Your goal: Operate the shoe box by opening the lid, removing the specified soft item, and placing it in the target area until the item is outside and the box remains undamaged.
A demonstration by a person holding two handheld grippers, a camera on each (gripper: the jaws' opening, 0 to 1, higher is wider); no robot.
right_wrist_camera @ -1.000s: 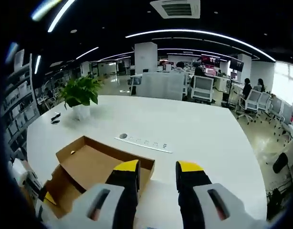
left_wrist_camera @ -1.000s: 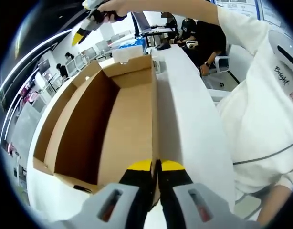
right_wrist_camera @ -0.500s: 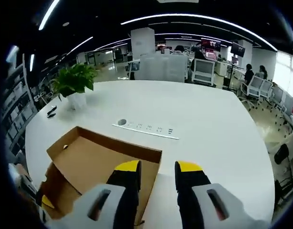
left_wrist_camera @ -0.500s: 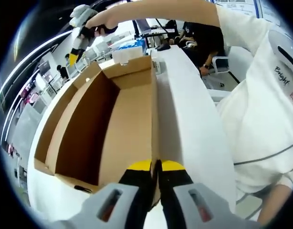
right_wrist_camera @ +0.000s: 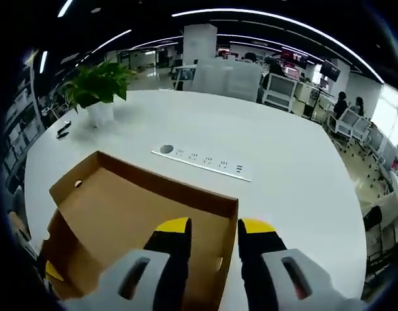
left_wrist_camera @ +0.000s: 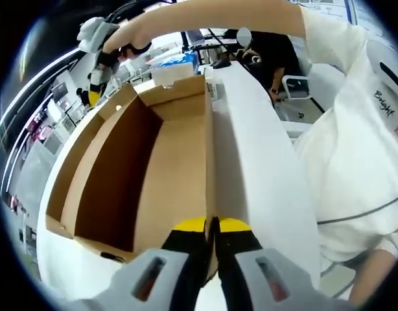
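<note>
An open brown cardboard shoe box [left_wrist_camera: 115, 162] lies on a white table, its inside showing bare cardboard. My left gripper [left_wrist_camera: 210, 224] is shut on the top edge of the box's right side wall, yellow tips pressed together on it. The right gripper [left_wrist_camera: 94, 76], held in a person's hand, hangs above the box's far left corner. In the right gripper view the right gripper [right_wrist_camera: 212, 227] stands open just above the shoe box [right_wrist_camera: 121, 207], near its rim, with nothing between its jaws.
A white power strip [right_wrist_camera: 202, 162] lies on the table [right_wrist_camera: 303, 188] beyond the box. A potted plant [right_wrist_camera: 98, 87] and a small black object [right_wrist_camera: 61, 129] sit at the far left. A person in a white shirt [left_wrist_camera: 361, 149] stands close to the right.
The right gripper has come down and closer over the box, so the box looks larger in its view. The left gripper has held still on the wall.
</note>
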